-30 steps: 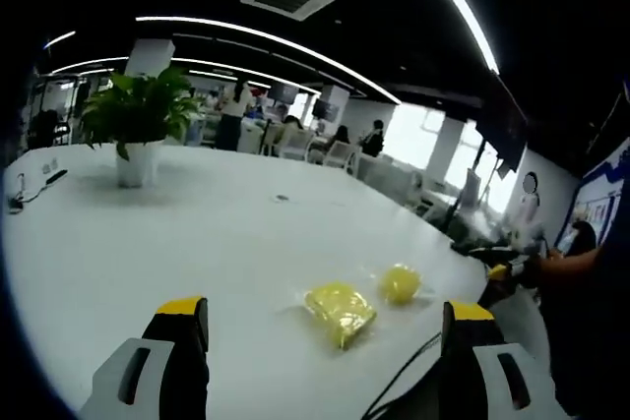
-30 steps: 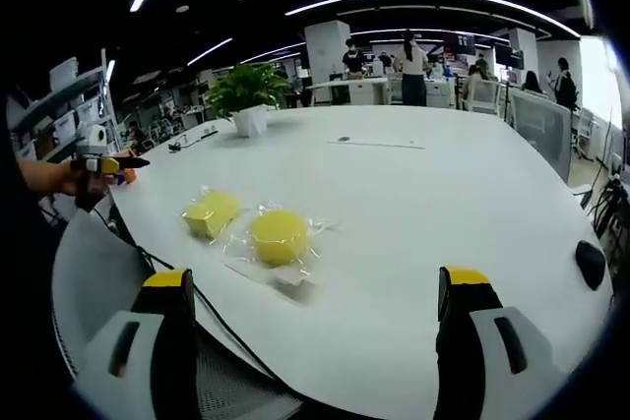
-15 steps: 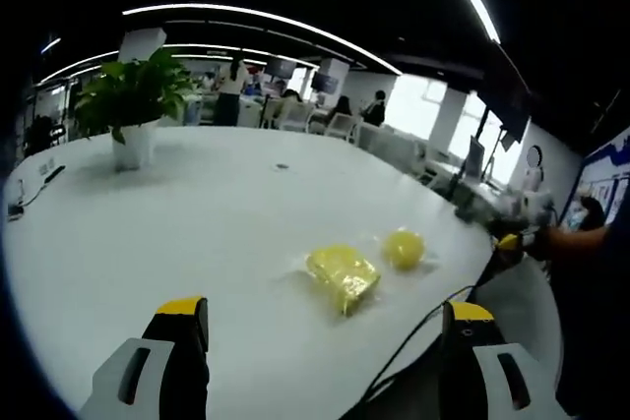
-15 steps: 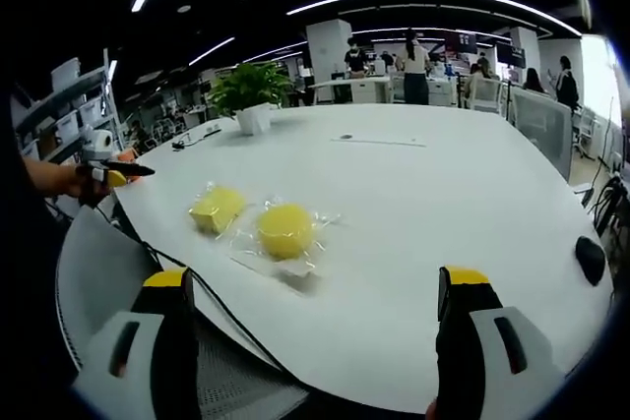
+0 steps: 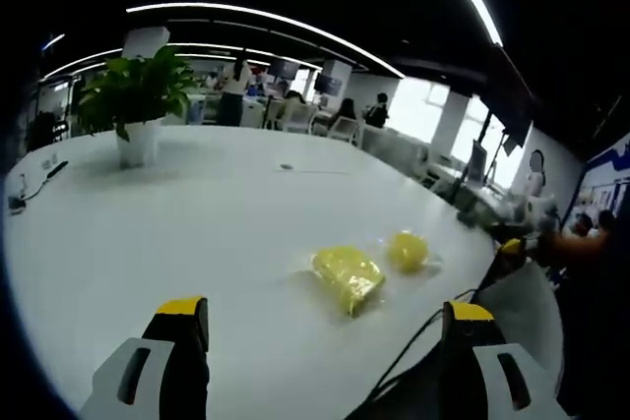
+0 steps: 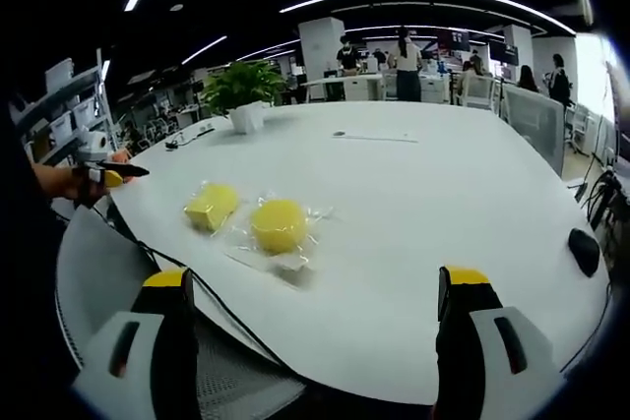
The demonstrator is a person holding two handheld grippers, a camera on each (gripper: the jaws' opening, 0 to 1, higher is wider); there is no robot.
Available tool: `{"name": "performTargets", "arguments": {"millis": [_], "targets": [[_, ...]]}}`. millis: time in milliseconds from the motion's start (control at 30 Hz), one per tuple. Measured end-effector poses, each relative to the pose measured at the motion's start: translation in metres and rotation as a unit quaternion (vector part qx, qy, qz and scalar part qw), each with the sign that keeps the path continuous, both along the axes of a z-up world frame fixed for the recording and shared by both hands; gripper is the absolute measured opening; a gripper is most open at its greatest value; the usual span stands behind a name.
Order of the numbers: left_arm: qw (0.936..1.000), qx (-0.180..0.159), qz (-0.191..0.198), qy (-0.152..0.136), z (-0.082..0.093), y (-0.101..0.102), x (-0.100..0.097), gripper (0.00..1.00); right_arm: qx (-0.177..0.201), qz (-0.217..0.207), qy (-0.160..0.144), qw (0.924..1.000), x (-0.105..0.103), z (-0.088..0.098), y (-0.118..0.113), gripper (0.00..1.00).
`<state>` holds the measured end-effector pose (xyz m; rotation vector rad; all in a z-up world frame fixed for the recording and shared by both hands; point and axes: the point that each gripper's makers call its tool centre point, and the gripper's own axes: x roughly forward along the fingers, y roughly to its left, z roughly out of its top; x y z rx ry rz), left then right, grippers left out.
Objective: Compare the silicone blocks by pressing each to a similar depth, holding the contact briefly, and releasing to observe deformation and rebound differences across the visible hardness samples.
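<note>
Two yellow silicone blocks in clear wrap lie side by side near the white table's edge. One is squarish [image 5: 346,275] [image 6: 211,206], the other round [image 5: 406,250] [image 6: 279,224]. My left gripper [image 5: 325,310] is open, its jaws wide apart and short of the squarish block, touching nothing. My right gripper [image 6: 320,282] is open too, hovering short of the round block. The right gripper [image 5: 512,248] comes into the left gripper view at the far right in a person's hand. The left gripper [image 6: 113,174] appears at the left of the right gripper view.
A potted plant [image 5: 138,105] [image 6: 239,95] stands far back on the table [image 5: 197,233]. A black cable [image 6: 197,292] runs along the near edge under the blocks. A small dark object [image 6: 583,251] lies at the table's right. People and desks fill the background.
Both views have shifted slightly with the hands. The blocks lie where they were, and both grippers stay open and clear of them.
</note>
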<state>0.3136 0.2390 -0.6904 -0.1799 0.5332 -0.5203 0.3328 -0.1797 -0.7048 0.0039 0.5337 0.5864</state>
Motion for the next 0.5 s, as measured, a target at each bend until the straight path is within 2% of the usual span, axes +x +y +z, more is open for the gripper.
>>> {"name": "performTargets", "arguments": {"millis": [133,300,500], "targets": [[0.9999,-0.005,0.012,0.004,-0.004,0.007,-0.001,1.00,-0.005,0.002,0.004,1.0000,0.006,-0.002,0.000,0.96],[0.9995,-0.018,0.028,0.000,0.002,0.011,0.007,1.00,-0.010,0.006,0.002,0.9999,0.009,0.001,-0.001,0.96],[0.9996,-0.016,0.023,0.000,0.006,0.008,0.019,1.00,-0.005,0.000,0.003,1.0000,0.012,0.001,-0.002,0.96]]}}
